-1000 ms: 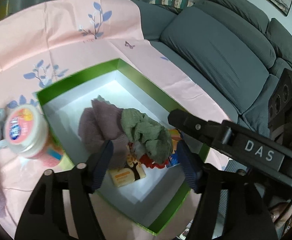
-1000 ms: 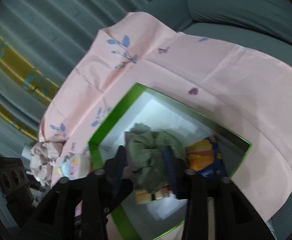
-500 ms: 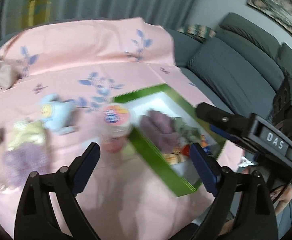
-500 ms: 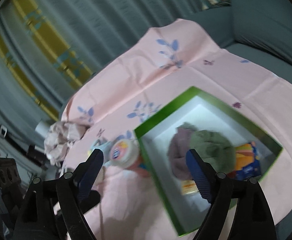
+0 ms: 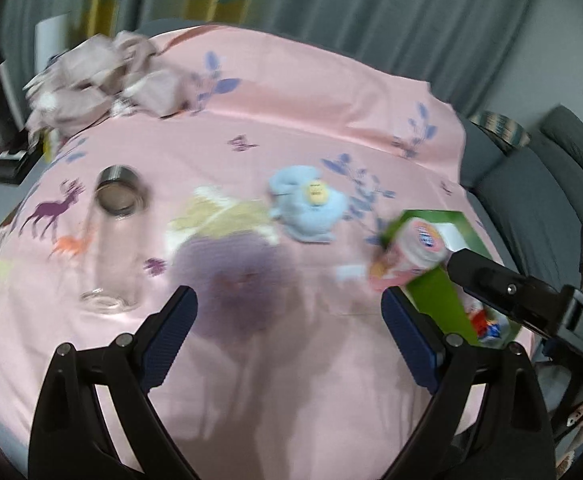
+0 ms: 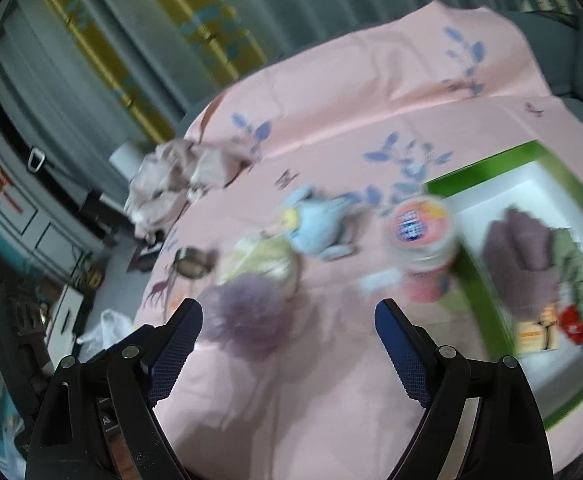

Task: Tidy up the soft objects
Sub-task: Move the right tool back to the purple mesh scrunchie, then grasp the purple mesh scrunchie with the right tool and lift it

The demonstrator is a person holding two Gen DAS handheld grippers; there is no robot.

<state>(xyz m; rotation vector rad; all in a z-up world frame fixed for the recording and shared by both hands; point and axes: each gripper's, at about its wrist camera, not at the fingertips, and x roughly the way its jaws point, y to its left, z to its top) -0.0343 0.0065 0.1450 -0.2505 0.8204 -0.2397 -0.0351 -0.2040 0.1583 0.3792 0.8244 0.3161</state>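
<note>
Left wrist view: we see a fuzzy purple cloth (image 5: pixel 235 280) crumpled on the pink tablecloth (image 5: pixel 311 120). We keep both grippers (image 5: pixel 289 320) (image 6: pixel 287 330) spread, pinching nothing

— What's different now?
— Both grippers are away from the green box (image 6: pixel 491 164); the green cloth (image 6: pixel 577 272) lies inside it.
— And the jaws?
— Spread wide, empty, over the purple fluffy thing (image 5: pixel 235 276) mid-tablecloth.

Both wrist cameras look obliquely down (fairly near) at one pink tablecloth (image 5: pixel 299 120).
</note>
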